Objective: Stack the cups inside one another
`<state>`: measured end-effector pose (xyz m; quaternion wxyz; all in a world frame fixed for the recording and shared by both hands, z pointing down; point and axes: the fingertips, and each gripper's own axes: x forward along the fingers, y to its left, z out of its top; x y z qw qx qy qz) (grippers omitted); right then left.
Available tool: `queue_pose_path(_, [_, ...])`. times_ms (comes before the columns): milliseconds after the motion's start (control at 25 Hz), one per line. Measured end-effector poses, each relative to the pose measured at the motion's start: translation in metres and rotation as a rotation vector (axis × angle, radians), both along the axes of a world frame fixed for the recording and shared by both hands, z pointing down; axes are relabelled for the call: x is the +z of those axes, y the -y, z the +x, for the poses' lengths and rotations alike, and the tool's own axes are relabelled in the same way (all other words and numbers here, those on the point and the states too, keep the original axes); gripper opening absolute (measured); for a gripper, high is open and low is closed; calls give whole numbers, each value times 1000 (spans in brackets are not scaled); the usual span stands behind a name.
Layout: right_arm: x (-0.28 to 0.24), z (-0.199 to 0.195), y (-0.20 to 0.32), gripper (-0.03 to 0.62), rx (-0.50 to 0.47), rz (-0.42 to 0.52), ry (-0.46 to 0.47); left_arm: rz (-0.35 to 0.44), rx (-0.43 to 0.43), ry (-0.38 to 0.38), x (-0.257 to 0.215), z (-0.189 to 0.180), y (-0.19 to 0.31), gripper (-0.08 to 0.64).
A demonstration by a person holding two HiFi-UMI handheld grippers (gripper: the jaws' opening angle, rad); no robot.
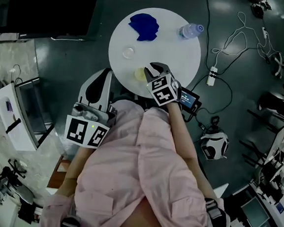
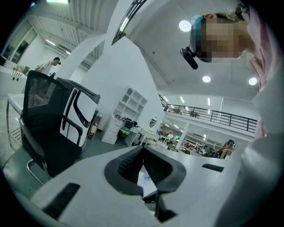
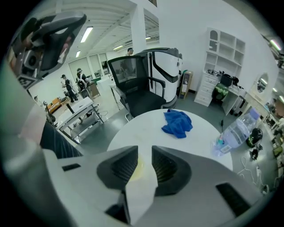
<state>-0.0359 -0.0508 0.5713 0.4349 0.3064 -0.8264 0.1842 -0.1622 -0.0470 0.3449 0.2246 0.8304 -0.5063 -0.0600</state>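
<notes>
Right gripper (image 1: 152, 73) hovers at the white table's (image 1: 181, 54) near edge, jaws slightly apart around a yellowish cup (image 1: 139, 74), apparently ungripped; clear cup (image 1: 129, 51) mid-table; both likely light, thin, crushable, so pinch rims gently; left gripper (image 1: 90, 116) closed, empty, off-table.

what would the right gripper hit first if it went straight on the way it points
Most likely the yellowish cup near the white table's edge: it shows in the gap between the right gripper's parted jaws. Distance is unclear.
</notes>
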Motion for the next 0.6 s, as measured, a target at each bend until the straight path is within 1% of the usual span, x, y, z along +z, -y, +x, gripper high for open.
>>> queue_pose_path(360, [37, 2, -12, 96, -35, -90, -32, -11, 15, 0, 4, 3, 8, 18])
queue_pose_path(600, [57, 4, -12, 95, -14, -147, -33, -19, 31, 0, 6, 5, 12, 18])
